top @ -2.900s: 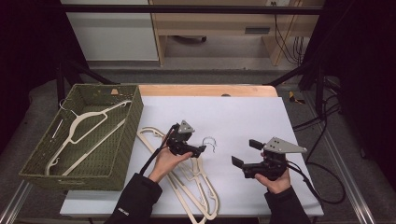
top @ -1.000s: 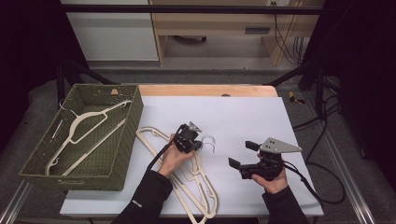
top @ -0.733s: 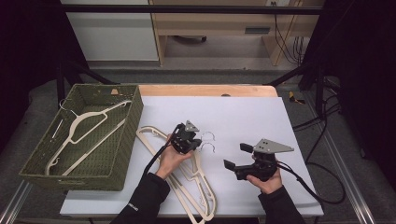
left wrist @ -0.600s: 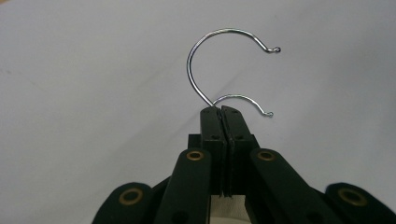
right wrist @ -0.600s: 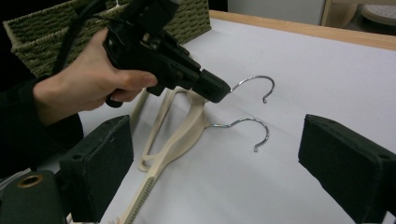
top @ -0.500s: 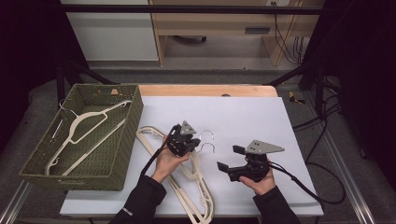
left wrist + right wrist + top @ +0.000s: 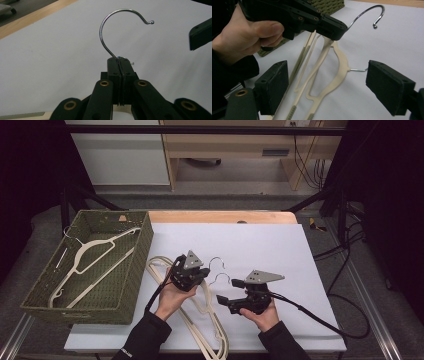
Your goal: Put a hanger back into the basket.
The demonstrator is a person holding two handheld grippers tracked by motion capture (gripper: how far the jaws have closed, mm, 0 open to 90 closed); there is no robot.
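Hanger [image 7: 202, 292] neck clamped in left gripper [image 7: 120, 65] jaws; right gripper [image 7: 332, 87] jaws wide, just narrowing, empty.

A white table [image 7: 280, 245] with a wooden far edge bears a green basket [image 7: 131, 270] at its left. Cream hangers [image 7: 212, 320] lie just right of the basket, near the front edge.
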